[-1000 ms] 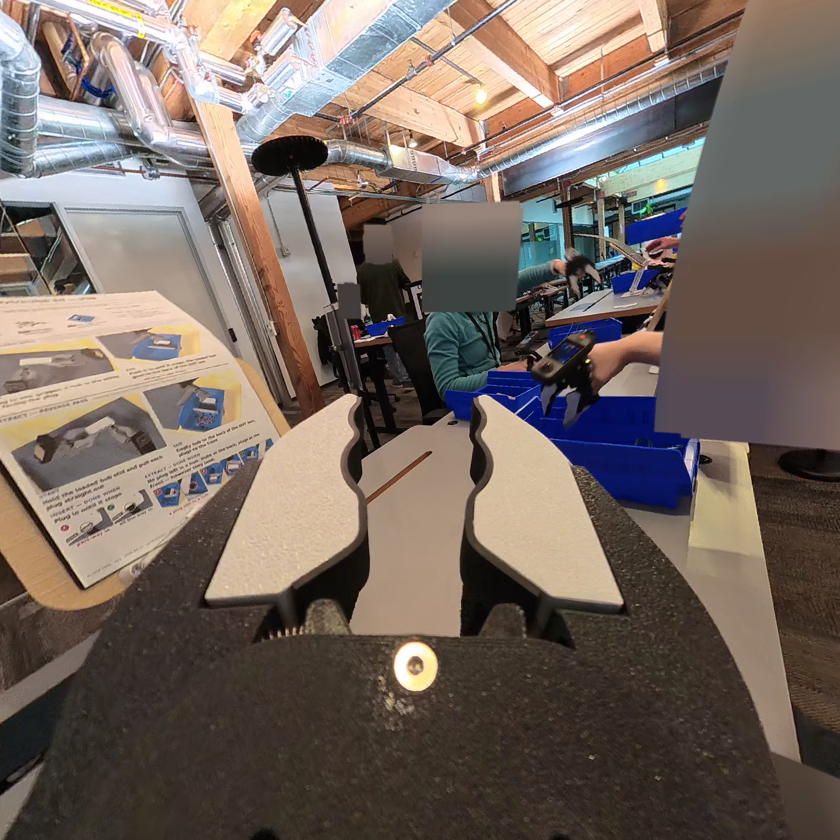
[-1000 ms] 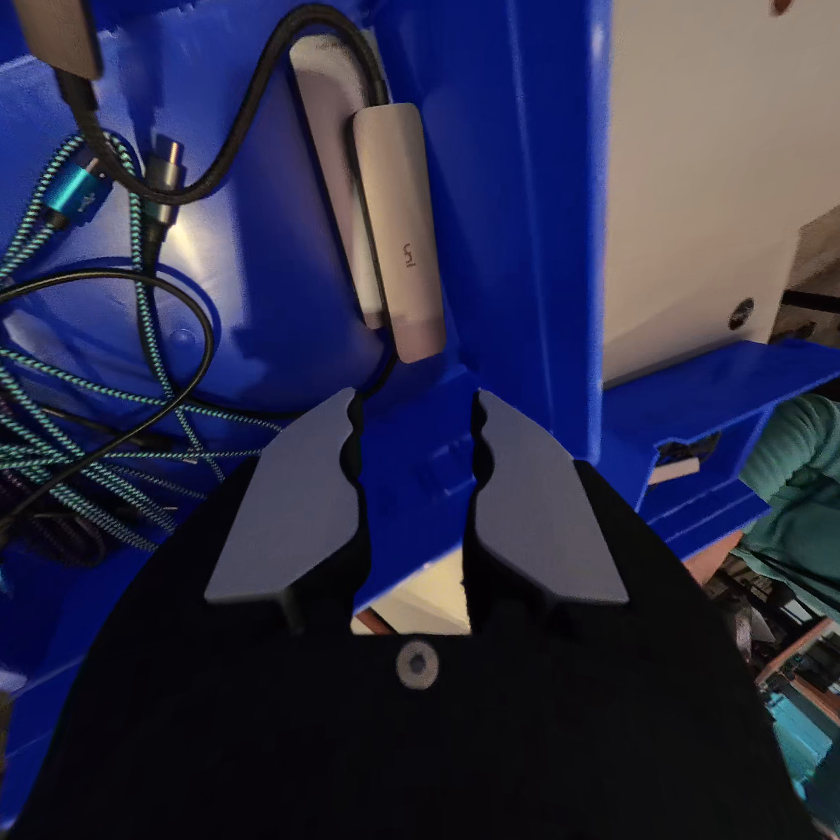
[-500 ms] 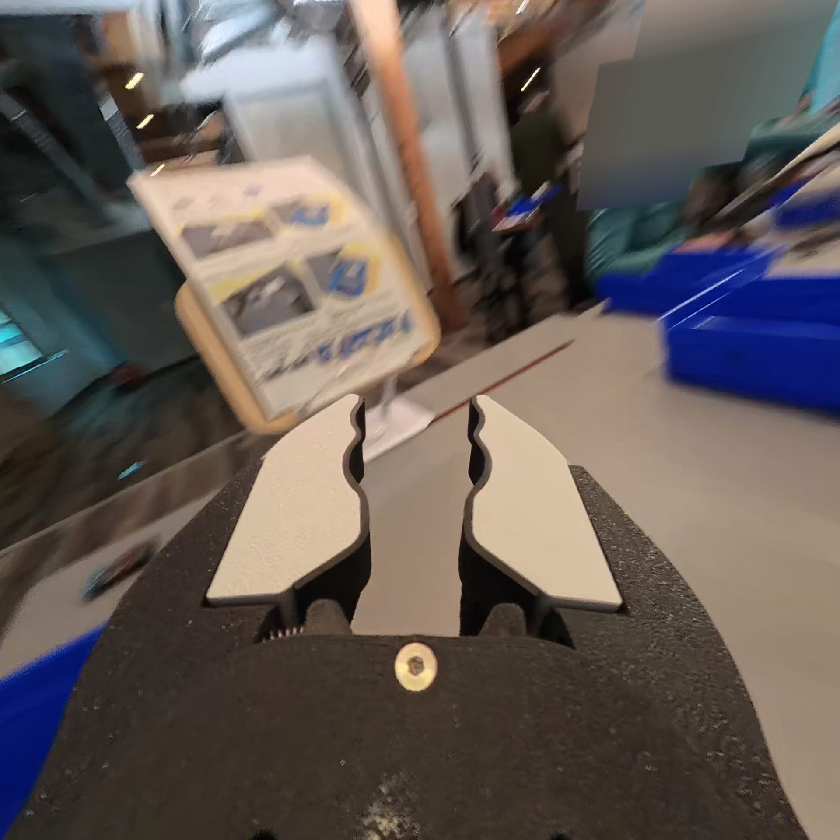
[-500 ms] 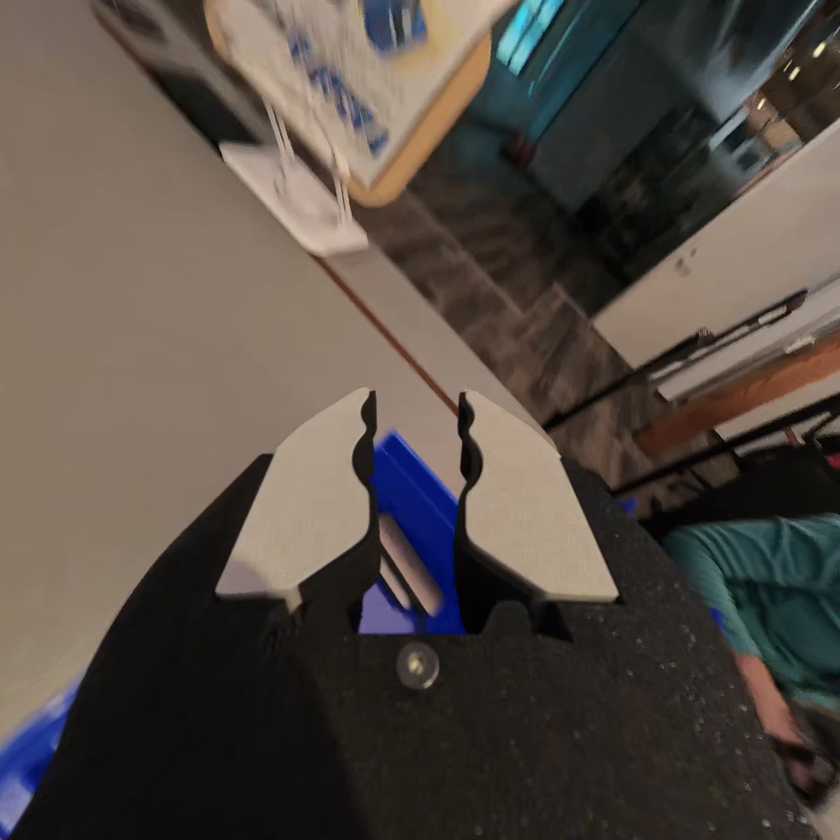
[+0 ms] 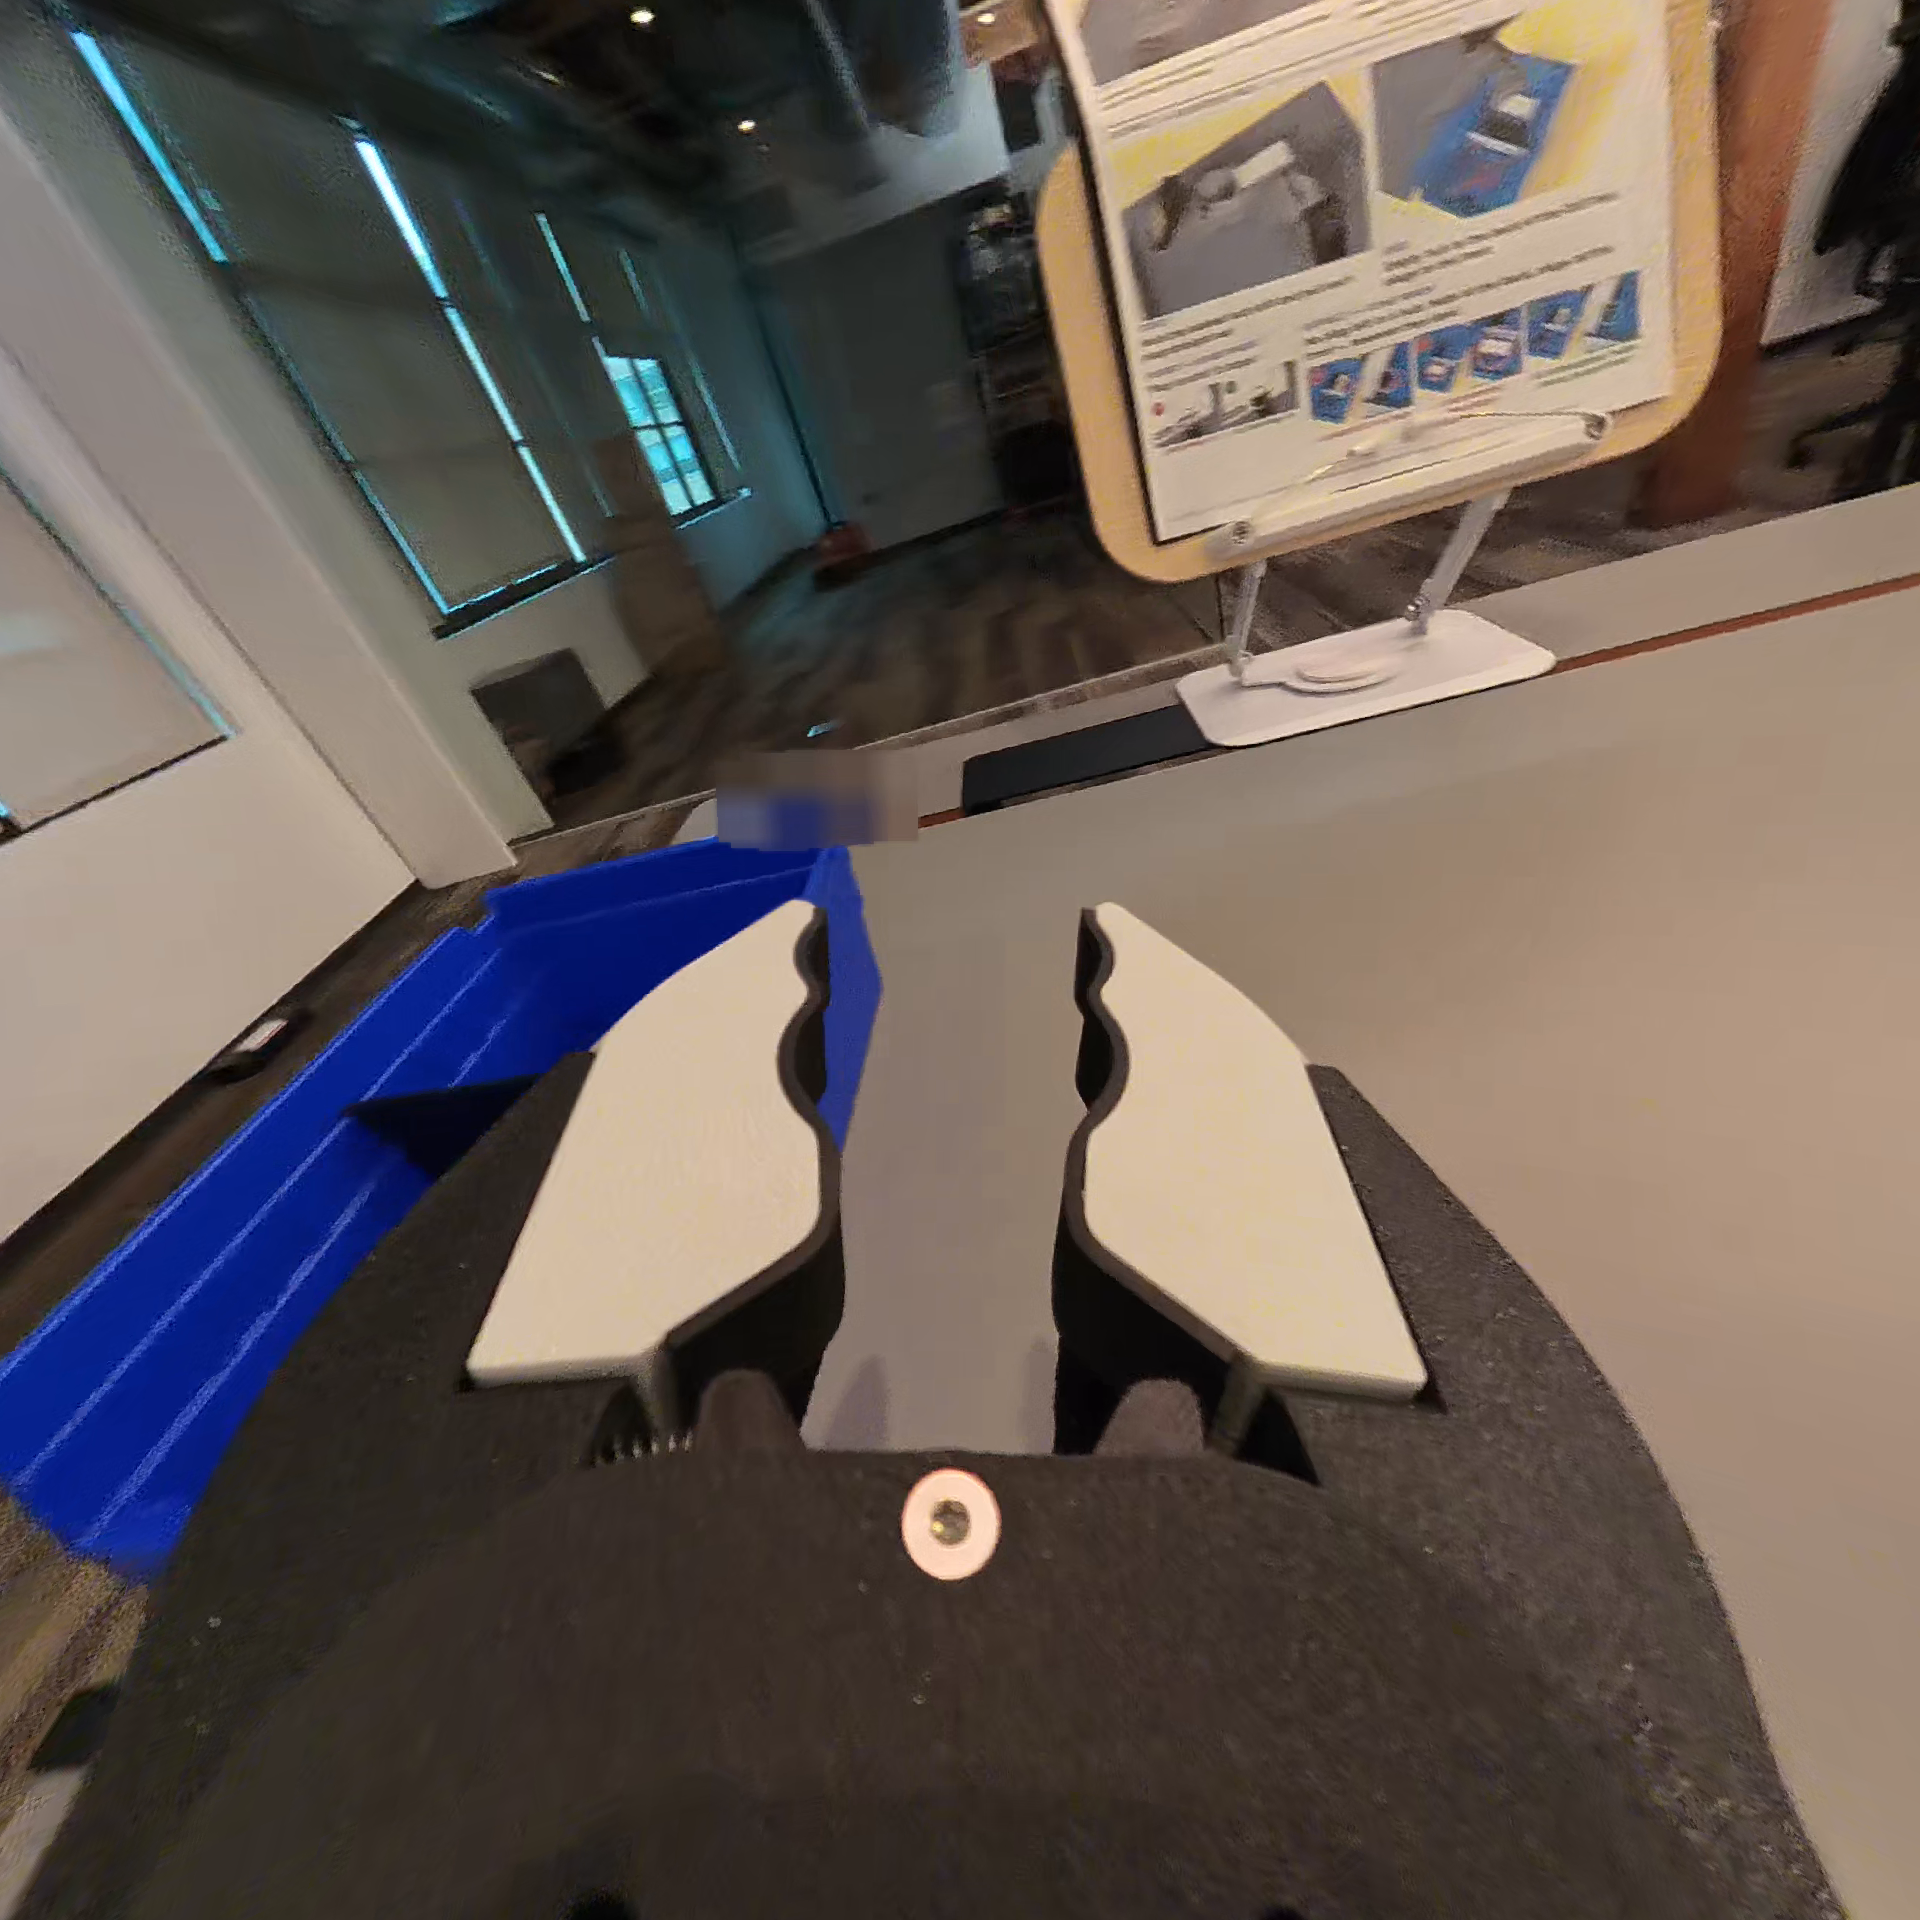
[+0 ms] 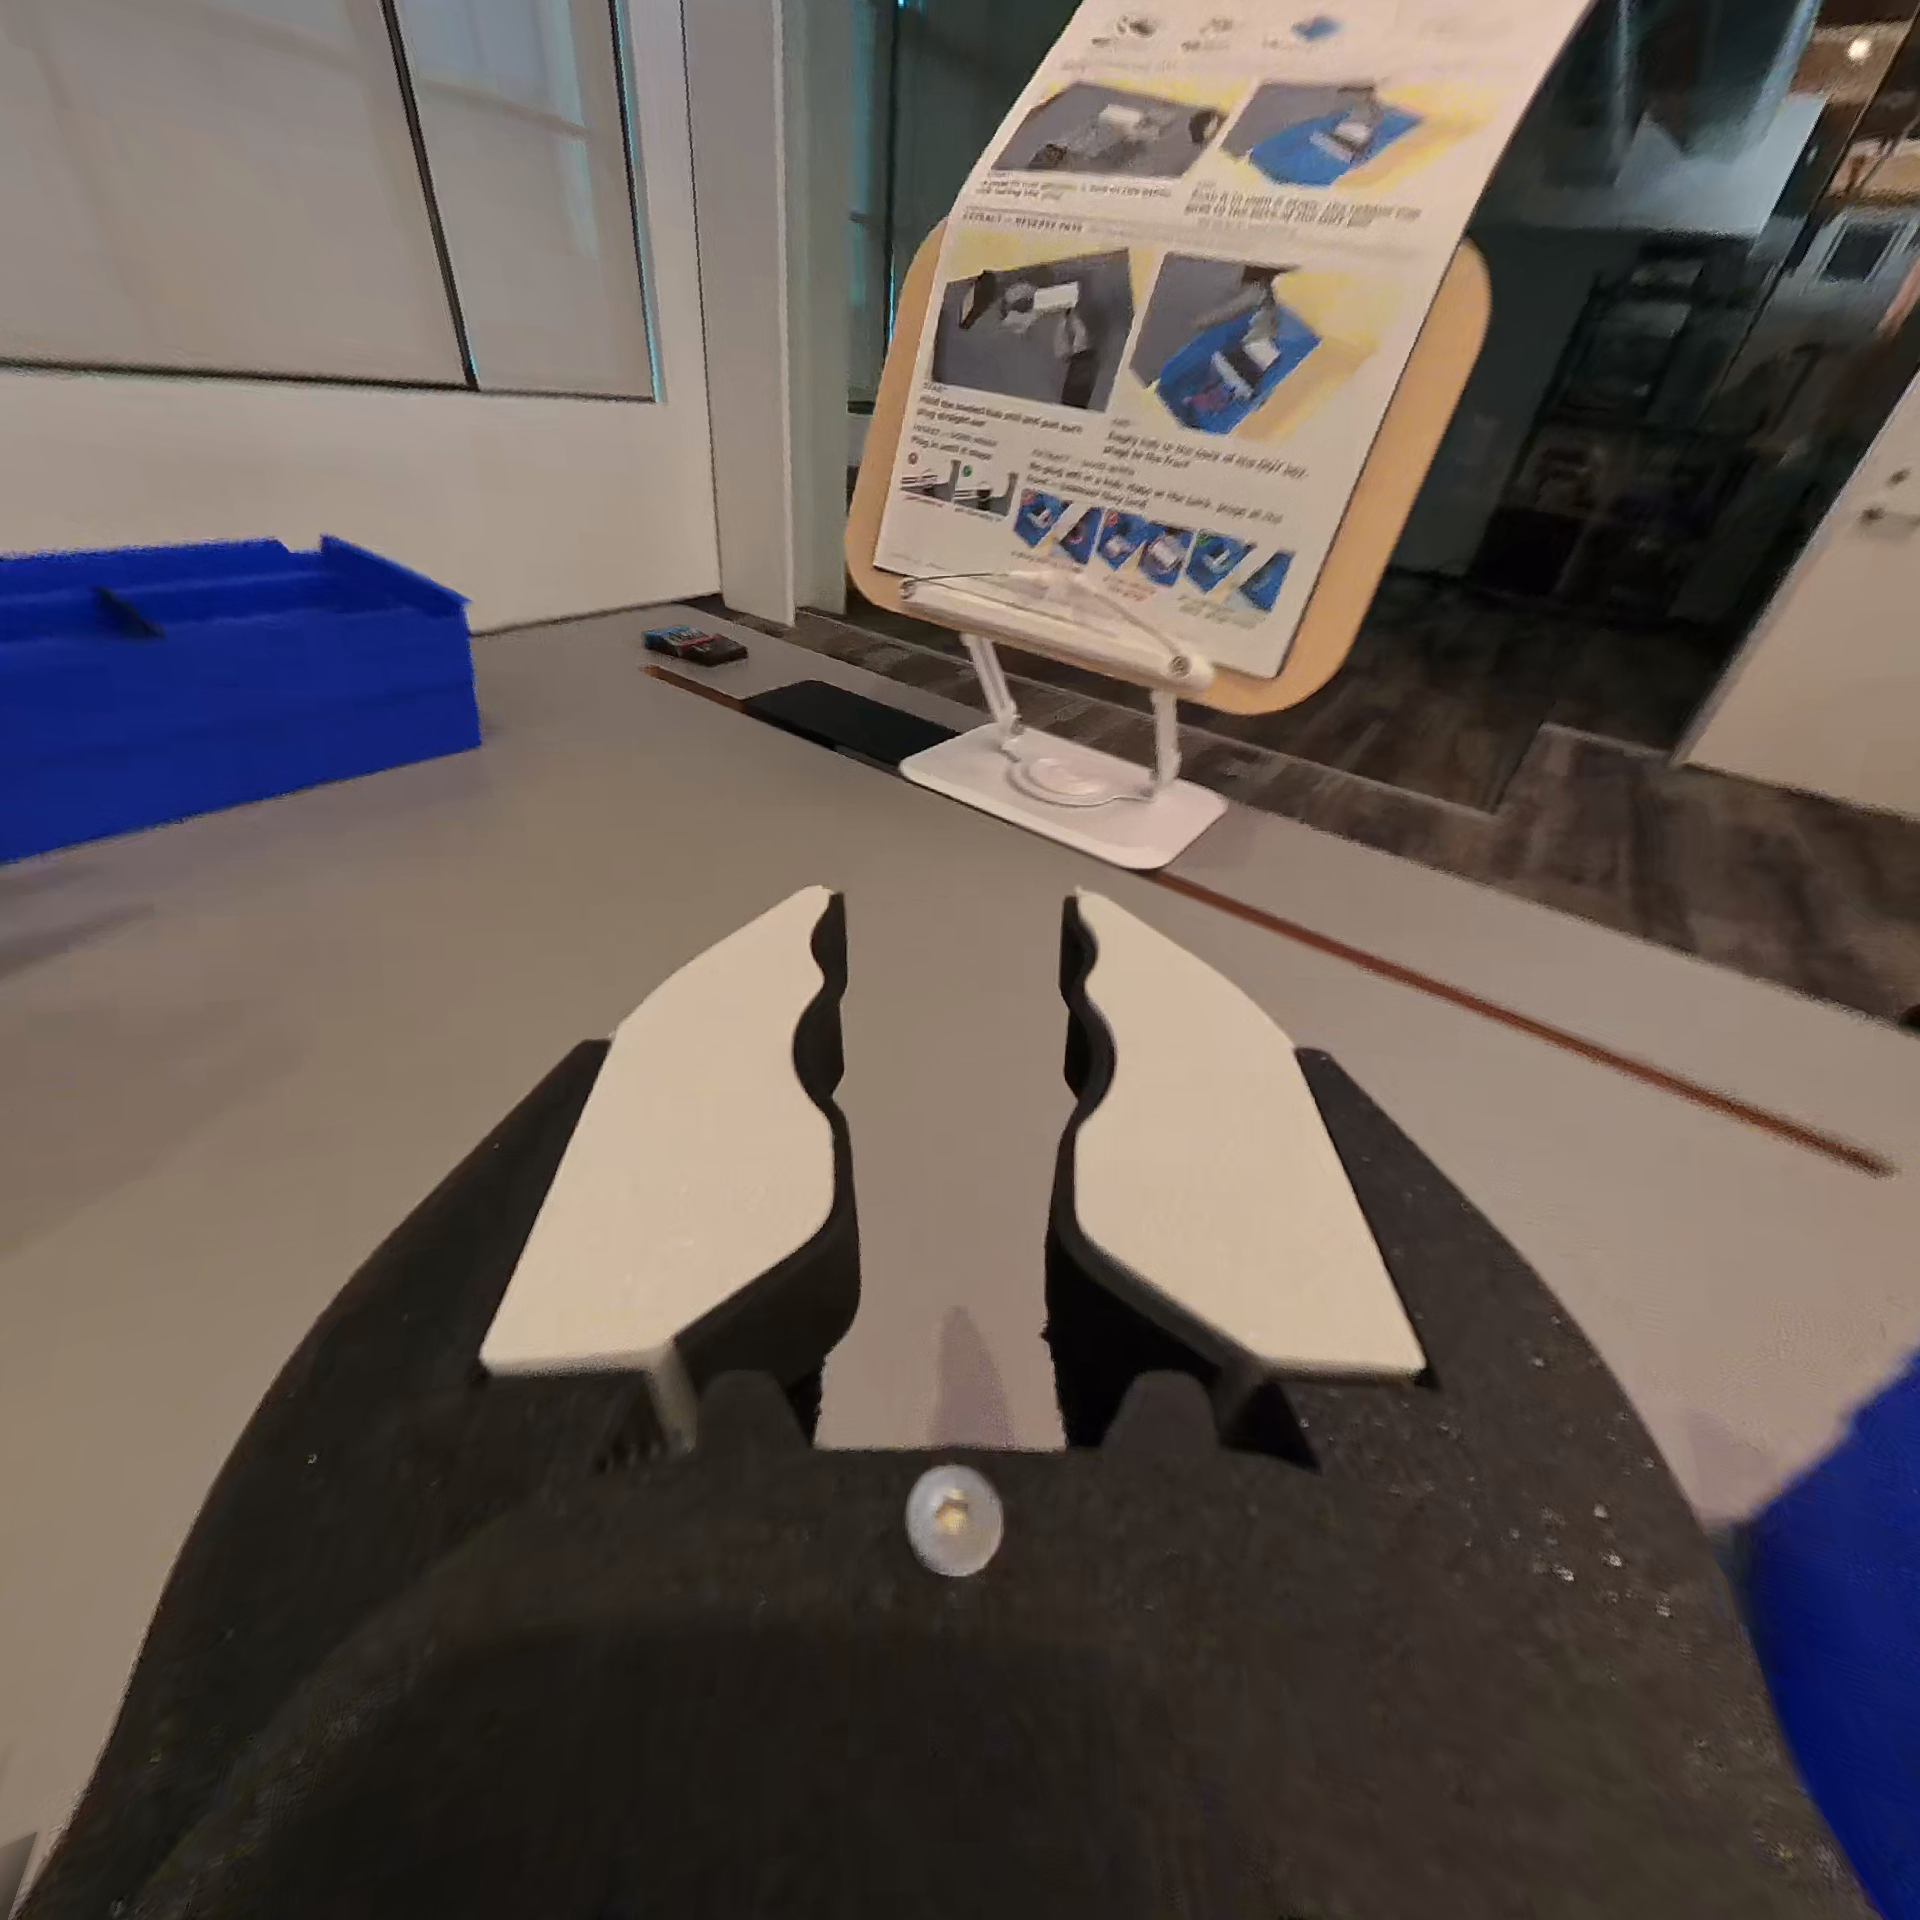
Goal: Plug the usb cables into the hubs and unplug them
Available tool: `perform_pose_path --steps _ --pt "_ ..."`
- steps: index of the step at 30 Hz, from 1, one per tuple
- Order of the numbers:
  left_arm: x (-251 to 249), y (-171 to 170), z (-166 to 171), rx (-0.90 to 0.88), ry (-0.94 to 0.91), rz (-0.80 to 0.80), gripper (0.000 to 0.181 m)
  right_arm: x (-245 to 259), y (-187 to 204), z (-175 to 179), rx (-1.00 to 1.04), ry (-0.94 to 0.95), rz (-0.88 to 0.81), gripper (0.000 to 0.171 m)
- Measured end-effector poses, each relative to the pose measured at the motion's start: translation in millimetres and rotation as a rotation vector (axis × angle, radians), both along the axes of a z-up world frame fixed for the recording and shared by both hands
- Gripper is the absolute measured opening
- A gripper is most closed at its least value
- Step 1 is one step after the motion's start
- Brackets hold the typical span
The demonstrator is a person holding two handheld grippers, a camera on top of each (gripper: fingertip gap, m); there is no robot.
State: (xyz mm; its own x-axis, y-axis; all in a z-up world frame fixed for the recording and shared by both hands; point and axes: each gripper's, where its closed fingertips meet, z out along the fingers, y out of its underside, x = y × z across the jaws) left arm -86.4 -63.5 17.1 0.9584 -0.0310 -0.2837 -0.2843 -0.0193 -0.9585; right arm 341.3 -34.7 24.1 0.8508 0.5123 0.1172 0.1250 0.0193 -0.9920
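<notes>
Two grippers, both empty. Left gripper (image 5: pixel 954 920) with fingers spread apart over bare grey tabletop (image 5: pixel 1507 987), nothing between them. Right gripper (image 6: pixel 945 904) likewise parted, gripping nothing, above the same grey surface. No USB cable or hub visible in either view, so their place cannot be told. One blue bin (image 5: pixel 343 1132) just left of the left gripper, on the table edge; seen well apart at far left in the right wrist view (image 6: pixel 229 665). A second blue patch (image 6: pixel 1839 1621) at the right edge, blurred. One instruction sheet on a wooden board (image 6: pixel 1164 343), propped on one white stand (image 6: pixel 1070 790) at the table's far edge. One flat black slab (image 6: pixel 842 717) beside the stand's base. One small dark object (image 6: pixel 694 644) beyond it.
</notes>
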Motion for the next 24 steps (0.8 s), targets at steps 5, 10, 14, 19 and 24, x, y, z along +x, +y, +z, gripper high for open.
perform_pose_path --steps 5,10,14,19,24 --pt "-44.4 -12.4 -4.9 0.019 -0.012 0.118 0.046 -27.6 13.7 -45.0 -0.106 0.112 -0.06 0.031" --pt "-72.3 -16.0 -16.7 -0.01 -0.043 0.177 0.048 -18.3 17.8 -65.4 -0.172 0.072 -0.206 0.025" --pt "-88.9 -16.5 -24.4 -0.027 -0.062 0.224 0.049 -17.5 18.2 -68.3 -0.197 0.045 -0.216 0.025" --pt "-93.4 -7.5 -43.5 -0.106 -0.141 0.203 0.05 -17.4 19.1 -74.5 -0.229 0.063 -0.194 0.027" --pt "-102.3 3.3 -80.5 -0.22 -0.217 0.23 0.04 -17.0 15.0 -79.8 -0.252 0.07 -0.163 0.027"
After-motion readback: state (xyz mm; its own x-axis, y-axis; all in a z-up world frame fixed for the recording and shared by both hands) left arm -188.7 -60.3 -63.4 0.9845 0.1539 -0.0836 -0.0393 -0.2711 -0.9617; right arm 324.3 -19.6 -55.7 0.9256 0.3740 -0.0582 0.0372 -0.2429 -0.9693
